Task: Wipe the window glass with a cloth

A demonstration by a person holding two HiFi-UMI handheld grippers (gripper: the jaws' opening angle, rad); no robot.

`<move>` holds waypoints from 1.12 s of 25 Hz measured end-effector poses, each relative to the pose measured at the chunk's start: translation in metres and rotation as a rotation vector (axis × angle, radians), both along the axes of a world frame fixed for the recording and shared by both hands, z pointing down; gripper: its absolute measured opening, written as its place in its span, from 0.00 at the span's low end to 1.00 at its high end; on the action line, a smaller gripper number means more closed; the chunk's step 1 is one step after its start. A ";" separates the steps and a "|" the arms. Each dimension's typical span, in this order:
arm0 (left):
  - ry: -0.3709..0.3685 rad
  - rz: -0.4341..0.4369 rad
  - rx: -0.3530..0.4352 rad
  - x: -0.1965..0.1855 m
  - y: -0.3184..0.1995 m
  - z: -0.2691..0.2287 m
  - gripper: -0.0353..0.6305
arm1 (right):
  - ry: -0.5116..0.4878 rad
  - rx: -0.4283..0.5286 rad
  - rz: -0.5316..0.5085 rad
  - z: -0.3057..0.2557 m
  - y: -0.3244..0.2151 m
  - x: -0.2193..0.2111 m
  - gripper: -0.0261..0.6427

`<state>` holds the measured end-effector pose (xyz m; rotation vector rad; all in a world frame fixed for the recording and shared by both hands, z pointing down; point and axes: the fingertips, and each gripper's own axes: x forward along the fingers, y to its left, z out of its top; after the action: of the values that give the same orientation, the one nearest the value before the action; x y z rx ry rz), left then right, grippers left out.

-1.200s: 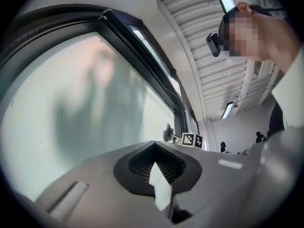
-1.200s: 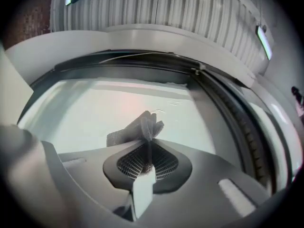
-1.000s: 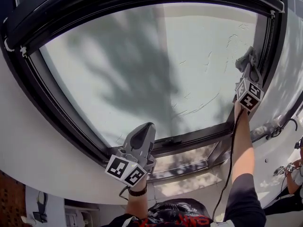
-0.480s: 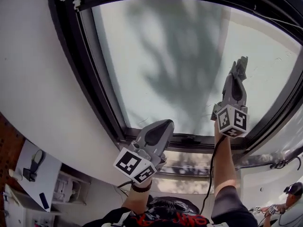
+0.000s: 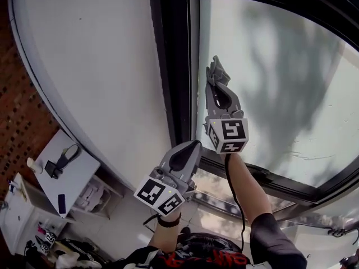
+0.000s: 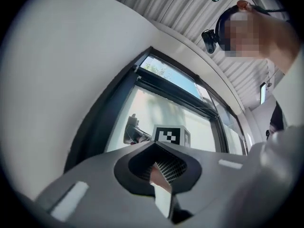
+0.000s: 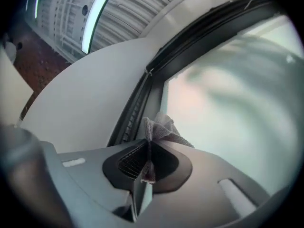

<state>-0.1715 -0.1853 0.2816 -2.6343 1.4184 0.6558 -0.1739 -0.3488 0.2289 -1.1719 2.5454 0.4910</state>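
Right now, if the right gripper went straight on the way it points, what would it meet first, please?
The window glass, close beside its dark frame. The right gripper is shut on the cloth, which leads the way; whether the cloth touches the glass already, I cannot tell.

A broad white wall (image 5: 95,66) fills the upper left of the head view, and a red brick wall (image 5: 19,105) runs along its left edge. Below them stands a white table (image 5: 78,179). On it lie a black item with a looped strap (image 5: 60,161), a small pale bottle (image 5: 33,165) near the table's left corner, and a dark, flat rectangular object (image 5: 61,204) near its front edge. A white storage unit (image 5: 92,196) sits just beside the table, on a pale floor (image 5: 132,223). Overhead, the right gripper view shows a slatted ceiling (image 7: 133,1) with a long light strip (image 7: 94,20).
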 end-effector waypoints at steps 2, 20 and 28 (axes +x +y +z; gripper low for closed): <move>0.018 -0.042 -0.013 -0.022 0.001 0.004 0.04 | 0.009 -0.030 -0.049 0.004 0.000 -0.031 0.08; -0.044 0.254 -0.072 0.103 -0.038 0.020 0.04 | -0.092 0.025 0.563 0.002 0.019 0.312 0.08; -0.069 0.467 -0.050 0.215 -0.024 0.016 0.04 | -0.167 -0.065 0.988 0.018 0.068 0.571 0.08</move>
<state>0.0436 -0.2090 0.2976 -3.0189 0.8100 0.5598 0.3972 -0.2806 0.2465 -2.3390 1.6969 0.4691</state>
